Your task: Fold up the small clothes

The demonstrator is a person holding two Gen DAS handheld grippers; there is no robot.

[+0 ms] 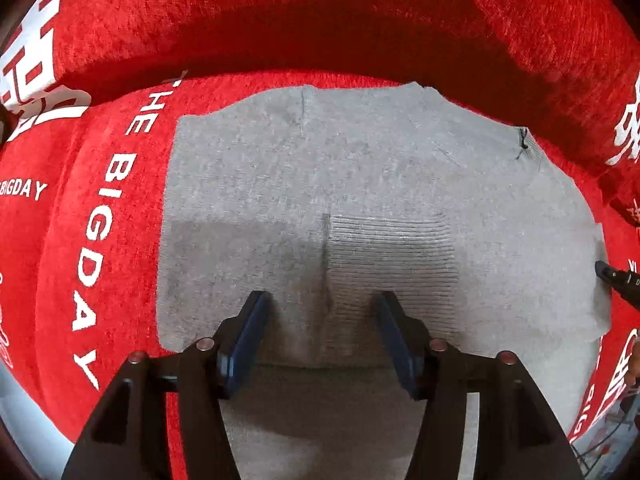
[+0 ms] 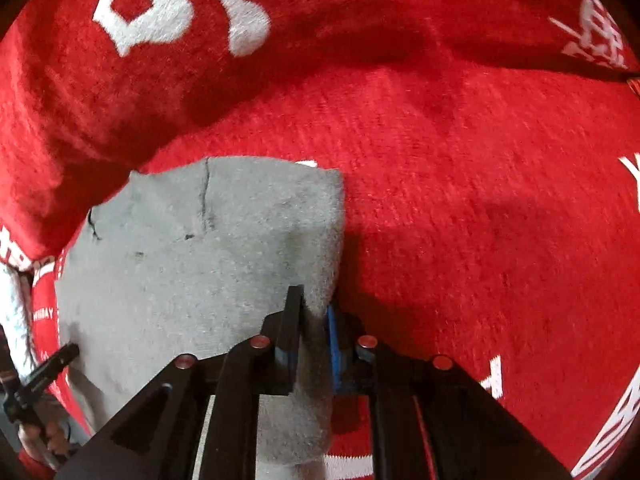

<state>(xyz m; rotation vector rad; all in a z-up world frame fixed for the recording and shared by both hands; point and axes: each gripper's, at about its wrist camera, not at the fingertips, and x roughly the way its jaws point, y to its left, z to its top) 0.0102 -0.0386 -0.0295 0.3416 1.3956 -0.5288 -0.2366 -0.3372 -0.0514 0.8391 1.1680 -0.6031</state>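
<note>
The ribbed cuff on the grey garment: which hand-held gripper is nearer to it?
Left. The left hand-held gripper hangs open directly above the ribbed cuff; the right hand-held gripper pinches the grey garment's side edge.

This looks like a home, probably a living room. The whole view is filled by a plush red chenille cover with white woven lettering [image 1: 120, 208], draped over a cushioned seat and backrest like a sofa; the fisheye edges are too dark to confirm. A small grey knitted garment [image 1: 360, 184] lies spread on it.

grey garment [image 1: 304, 200] cut off at bottom edge, red cover's [image 2: 460, 160] lettering cropped, blurred
</note>
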